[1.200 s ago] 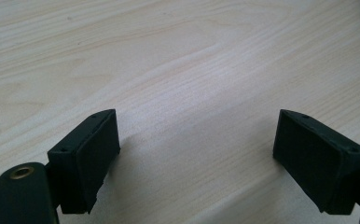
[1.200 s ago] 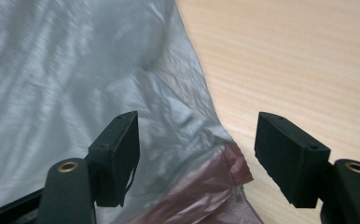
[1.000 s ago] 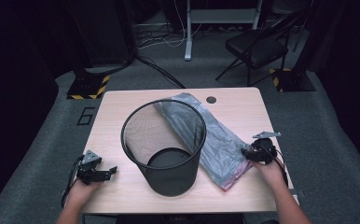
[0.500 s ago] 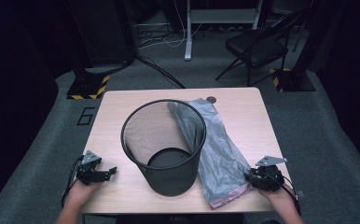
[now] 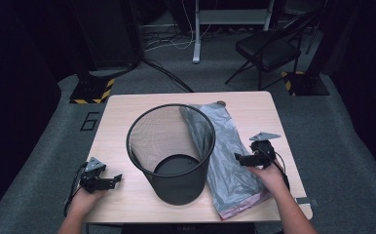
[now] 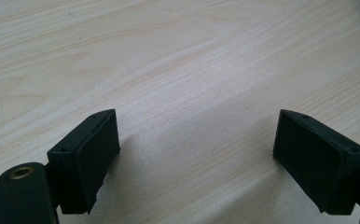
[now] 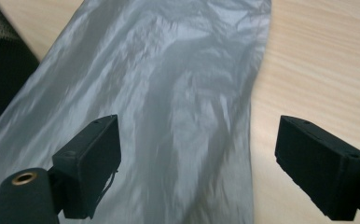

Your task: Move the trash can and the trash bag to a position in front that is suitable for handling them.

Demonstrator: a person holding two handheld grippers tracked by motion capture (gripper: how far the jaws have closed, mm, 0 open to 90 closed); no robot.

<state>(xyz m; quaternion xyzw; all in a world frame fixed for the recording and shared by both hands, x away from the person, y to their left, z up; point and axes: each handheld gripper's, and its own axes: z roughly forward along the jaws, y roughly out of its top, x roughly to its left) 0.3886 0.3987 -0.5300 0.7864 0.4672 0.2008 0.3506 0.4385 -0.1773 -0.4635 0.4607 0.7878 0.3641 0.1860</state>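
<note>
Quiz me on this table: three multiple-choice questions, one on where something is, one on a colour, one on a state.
1. Where does the bag lie?
A. inside the bin
B. flat on the table, right of the bin
C. on the floor

2. What colour is the bin?
A. black
B. white
C. red

3. How do the right tongs stand?
A. shut on the bag
B. shut on the bin
C. open over the bag

Answers: 1 B, the high view shows it spread on the table beside the bin. 2 A, its mesh is black. 3 C, the right gripper view shows the jaws wide apart above the bag, gripping nothing.
</note>
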